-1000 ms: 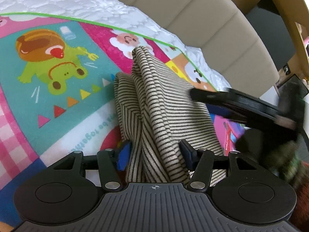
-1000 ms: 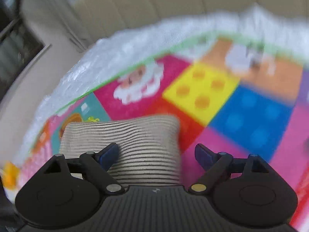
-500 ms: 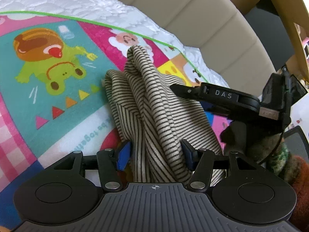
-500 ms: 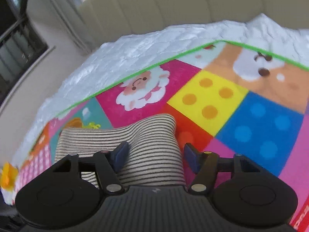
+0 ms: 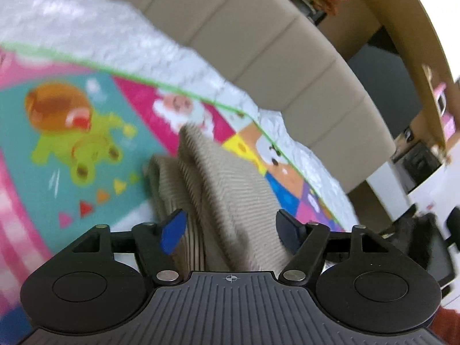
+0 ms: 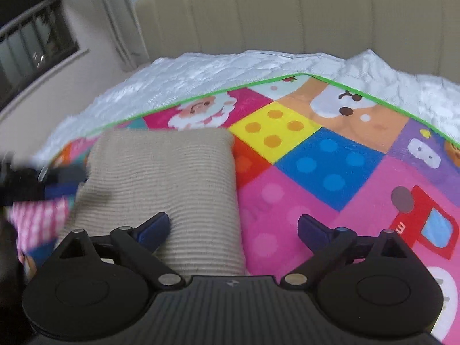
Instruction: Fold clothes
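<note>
Lying folded on the play mat [image 6: 330,169], the striped garment [image 6: 164,178] sits at twelve o'clock between the opening left gripper [image 5: 230,227]; the right gripper [image 6: 233,227] is spreading too, its right pad off the cloth.

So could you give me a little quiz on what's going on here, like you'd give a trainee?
1. True or false: the striped garment lies folded on the play mat.
2. Which square lies next to the garment's far right corner in the right wrist view: A) yellow with orange dots, B) green with stars, C) plain black?
3. Fill in: behind the white quilt stands a beige ____.

Key: 1 true. 2 A, the yellow square. 3 headboard. Both the left gripper and the right gripper are opening; the garment sits between the left one's pads, unpressed.
</note>
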Demonstrator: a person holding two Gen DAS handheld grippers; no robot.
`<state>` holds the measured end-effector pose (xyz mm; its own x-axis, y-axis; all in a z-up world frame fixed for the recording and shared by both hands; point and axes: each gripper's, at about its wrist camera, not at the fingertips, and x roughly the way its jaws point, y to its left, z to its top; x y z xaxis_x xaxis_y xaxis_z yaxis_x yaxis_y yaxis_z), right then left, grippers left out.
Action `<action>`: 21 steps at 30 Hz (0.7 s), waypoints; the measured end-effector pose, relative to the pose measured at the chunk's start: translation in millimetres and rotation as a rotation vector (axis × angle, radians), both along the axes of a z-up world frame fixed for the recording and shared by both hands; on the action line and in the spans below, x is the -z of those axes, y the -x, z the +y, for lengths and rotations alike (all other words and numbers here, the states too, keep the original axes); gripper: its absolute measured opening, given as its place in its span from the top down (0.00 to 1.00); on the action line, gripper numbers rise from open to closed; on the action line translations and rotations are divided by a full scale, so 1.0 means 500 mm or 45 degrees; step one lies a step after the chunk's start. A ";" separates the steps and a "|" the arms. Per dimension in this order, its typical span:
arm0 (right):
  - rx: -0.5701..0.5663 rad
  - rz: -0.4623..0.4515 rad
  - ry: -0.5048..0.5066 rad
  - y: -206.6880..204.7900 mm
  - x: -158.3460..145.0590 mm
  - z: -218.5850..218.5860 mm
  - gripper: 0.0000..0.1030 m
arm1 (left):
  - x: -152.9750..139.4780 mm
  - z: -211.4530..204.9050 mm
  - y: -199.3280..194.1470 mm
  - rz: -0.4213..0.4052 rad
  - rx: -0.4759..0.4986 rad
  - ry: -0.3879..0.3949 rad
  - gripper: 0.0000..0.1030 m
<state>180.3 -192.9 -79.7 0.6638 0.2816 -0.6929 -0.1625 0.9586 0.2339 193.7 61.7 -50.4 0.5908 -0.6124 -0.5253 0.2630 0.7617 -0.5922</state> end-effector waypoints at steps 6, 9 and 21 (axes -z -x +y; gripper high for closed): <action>-0.087 -0.055 0.056 0.030 -0.009 0.023 0.06 | 0.030 -0.024 -0.087 0.057 -0.072 -0.229 0.44; -0.094 -0.003 0.033 0.027 0.010 0.023 0.06 | 0.057 0.006 -0.096 0.096 -0.105 -0.167 0.33; -0.075 0.043 -0.169 0.023 0.010 -0.009 0.07 | 0.028 -0.019 0.008 0.255 -0.035 -0.023 0.10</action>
<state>168.8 -197.7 -84.8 0.6204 0.4100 -0.6685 -0.2073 0.9079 0.3644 189.6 52.1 -64.5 0.4896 -0.5872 -0.6446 0.1205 0.7777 -0.6169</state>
